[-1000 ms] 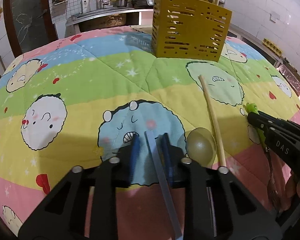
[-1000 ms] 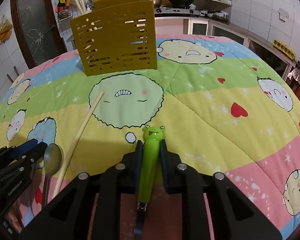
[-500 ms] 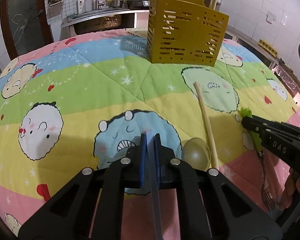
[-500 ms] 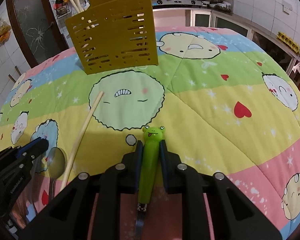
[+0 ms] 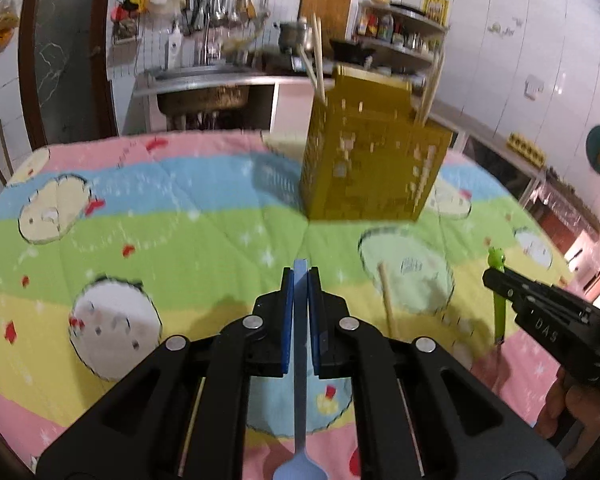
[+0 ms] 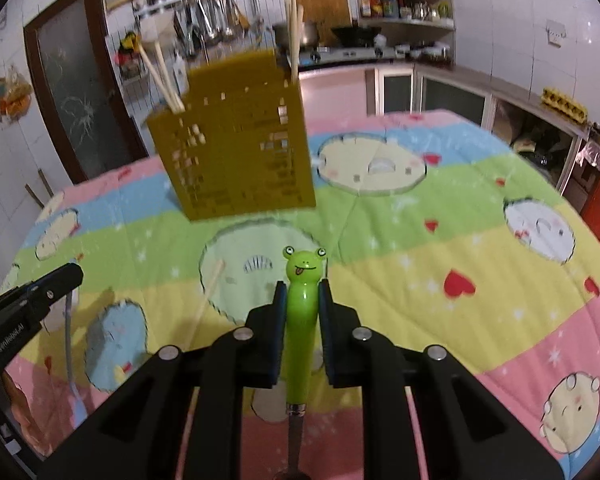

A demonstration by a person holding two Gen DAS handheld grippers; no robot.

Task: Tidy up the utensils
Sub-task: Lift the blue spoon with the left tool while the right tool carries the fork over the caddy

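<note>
The left gripper (image 5: 299, 280) has just closed its jaws on the flat handle of the blue spoon (image 5: 300, 380), which a second ago lay loose between open pads; the pads now press both faces of the handle, and the bowl hangs below, near the bottom edge of the left view. The right gripper (image 6: 301, 296) keeps its jaws clamped on the green frog-handled utensil (image 6: 301, 300), as before. Both utensils have risen off the quilt-covered counter (image 6: 480, 248) since the earlier frames, so the pickup is judged complete and the carry to the yellow holder (image 6: 236, 152) comes next. One chopstick (image 5: 388, 300) remains on the quilt, between the two grippers, still to be collected. The holder already contains several upright chopsticks. The left view shows the right gripper from the side with the frog head protruding above it, plus part of a hand (image 5: 560, 404) behind. The right view alone shows the spoon dangling clear of the quilt beneath the left gripper, and the metal shank of the frog utensil; its working end is out of frame.
</note>
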